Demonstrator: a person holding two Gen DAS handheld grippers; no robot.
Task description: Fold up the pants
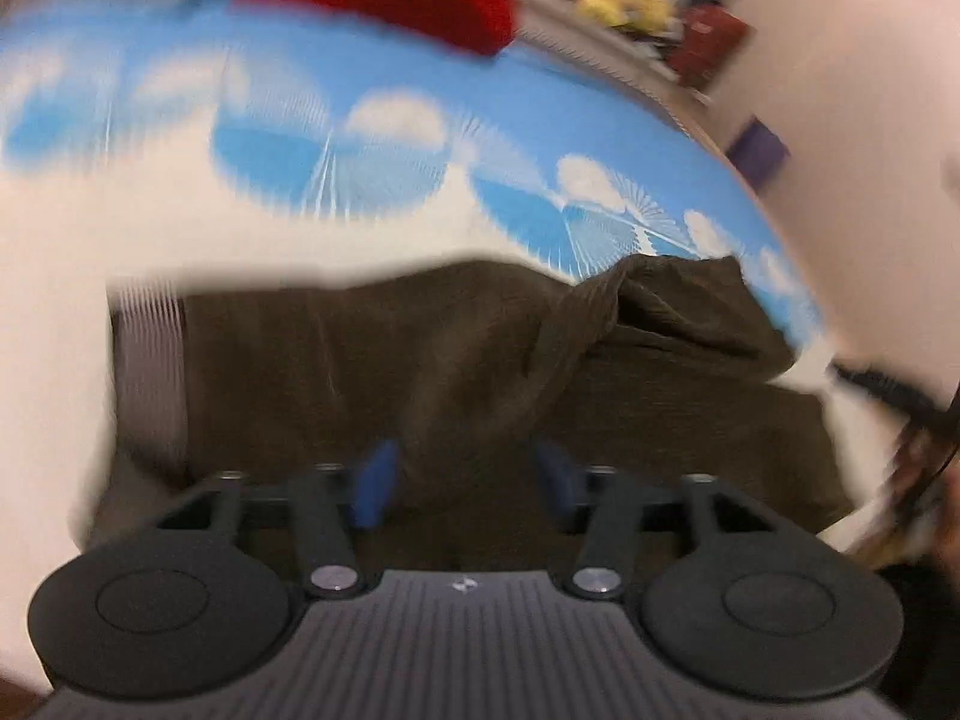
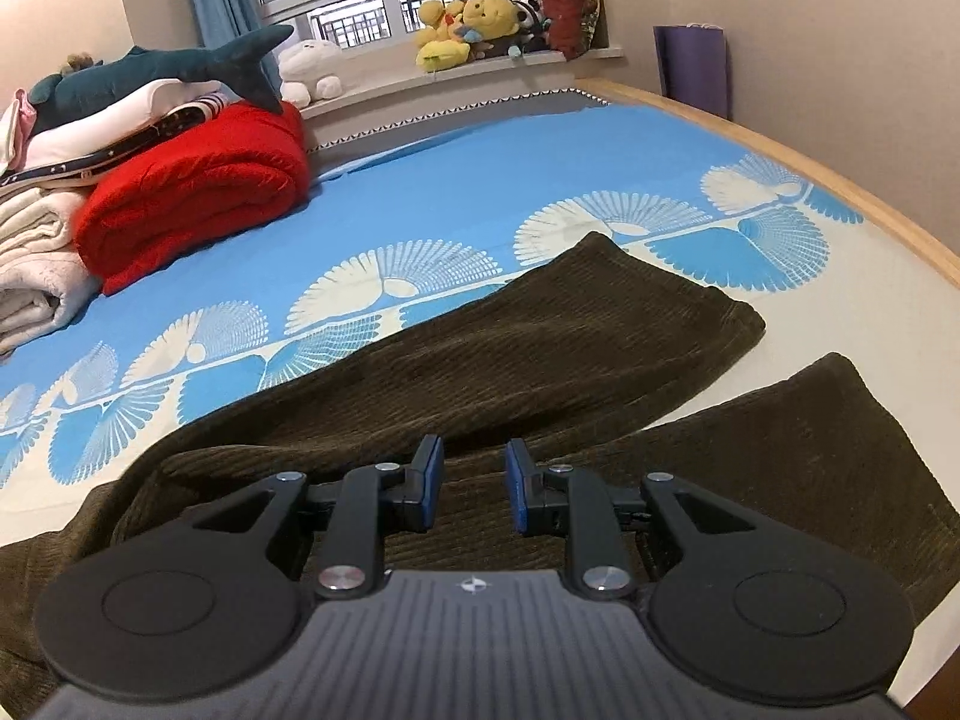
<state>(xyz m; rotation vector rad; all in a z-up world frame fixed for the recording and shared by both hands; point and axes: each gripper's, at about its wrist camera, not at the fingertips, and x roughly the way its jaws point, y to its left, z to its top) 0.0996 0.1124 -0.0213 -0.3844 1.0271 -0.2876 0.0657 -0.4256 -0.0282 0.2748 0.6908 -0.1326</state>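
Note:
Dark brown corduroy pants (image 2: 528, 360) lie on the bed, both legs stretching away to the right in the right wrist view. My right gripper (image 2: 474, 480) hovers low over the pants near the crotch, jaws open a little with nothing between them. In the blurred left wrist view the pants (image 1: 480, 372) show a bunched, twisted fold at the right. My left gripper (image 1: 465, 480) has its jaws apart with a ridge of the brown fabric rising between the blue pads (image 1: 375, 483); whether they clamp it I cannot tell.
The bed sheet (image 2: 480, 180) is blue and white with fan patterns. A red folded blanket (image 2: 198, 192), cream blankets and a shark plush (image 2: 162, 69) sit at the far left. Plush toys (image 2: 468, 24) line the windowsill. The wooden bed edge (image 2: 840, 180) runs along the right.

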